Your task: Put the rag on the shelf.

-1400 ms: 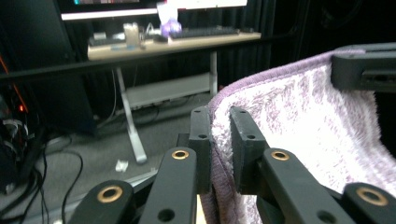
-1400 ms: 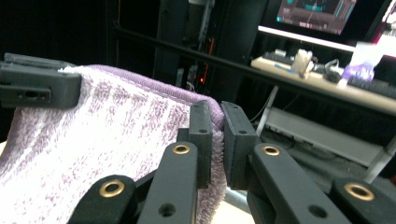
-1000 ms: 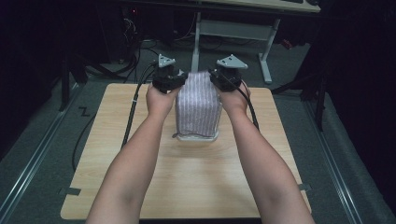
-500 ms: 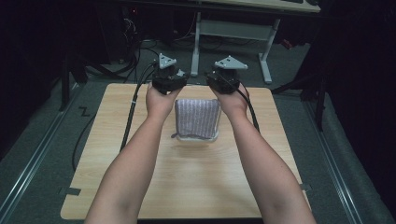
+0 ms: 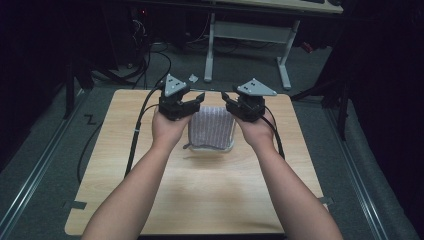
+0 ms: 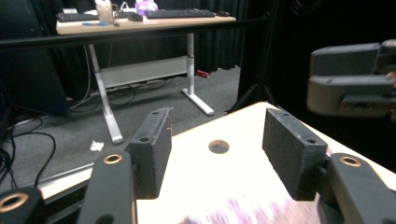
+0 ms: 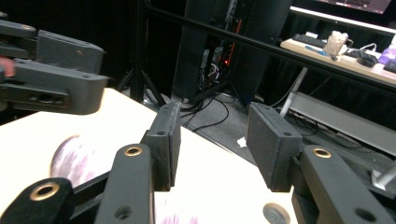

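Note:
A striped grey-and-white cloth (image 5: 211,129) lies folded on the wooden table (image 5: 210,200), between the person's two hands. My left gripper (image 5: 195,101) hovers at the cloth's far left corner and my right gripper (image 5: 229,102) at its far right corner, their tips facing each other. Both sets of jaws have just been opening and hold nothing. The left gripper view shows its jaws (image 6: 217,135) apart over bare wood, with the cloth (image 6: 243,217) blurred at the bottom. In the right gripper view the jaws (image 7: 215,126) stand apart and the cloth (image 7: 77,161) lies low at the left.
The table has a round hole (image 6: 218,146) near its far edge. Beyond it stand a white-legged desk (image 5: 210,50) with keyboards, dark racks and floor cables (image 5: 87,150). Black cables trail from the grippers across the table's left side (image 5: 135,135).
A second ago both grippers held the cloth's far edge stretched up. They carried it over, the cloth dropped into a shorter fold, and both jaws let go and drew toward the person.

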